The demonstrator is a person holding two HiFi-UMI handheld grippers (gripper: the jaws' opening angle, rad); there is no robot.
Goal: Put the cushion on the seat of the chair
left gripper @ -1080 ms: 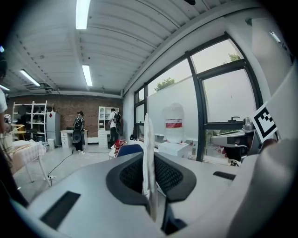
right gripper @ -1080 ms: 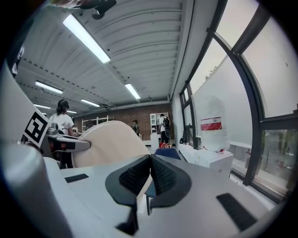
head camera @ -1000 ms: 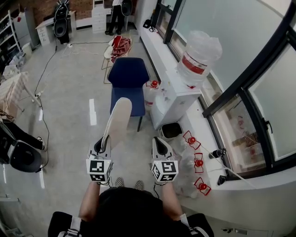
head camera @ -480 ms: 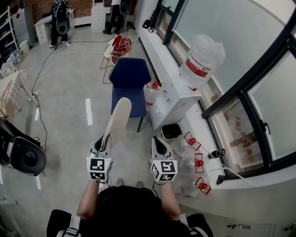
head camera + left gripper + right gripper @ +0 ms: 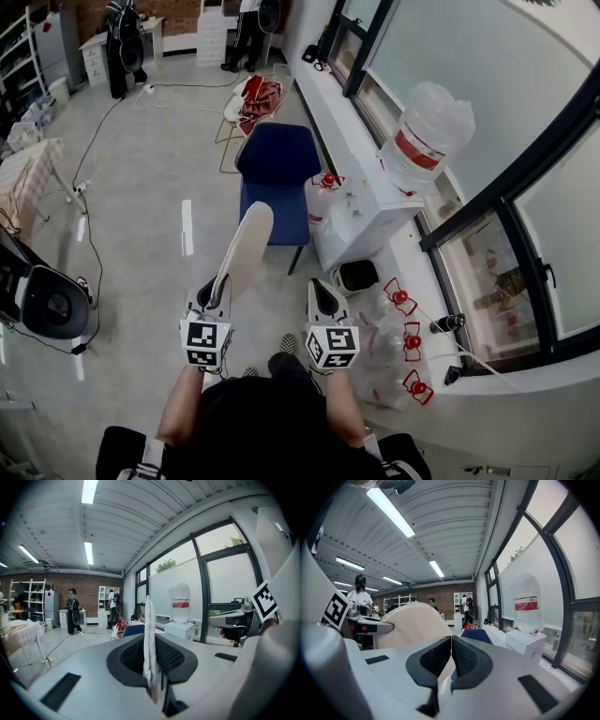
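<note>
A pale grey floor fills most of the head view, with a long white window ledge and dark-framed glass down its right side. Beside that ledge stands a blue chair, its seat bare and facing the person, and just right of it a white cabinet carries a big clear water bottle with a red label, lying tilted on top. The cream cushion is held in the air in front of the chair, turned on edge and reaching forward from the left gripper, so that its far end overlaps the chair's front edge in the head view; it is not on the seat. In the left gripper view the cushion shows as a thin upright strip, and the dark ribbed fingers are clamped on its near edge. A small dark bin sits on the floor at the foot of the cabinet. The right gripper hovers level beside the left one, apart from the cushion, and its fingers are pressed together with nothing between them
</note>
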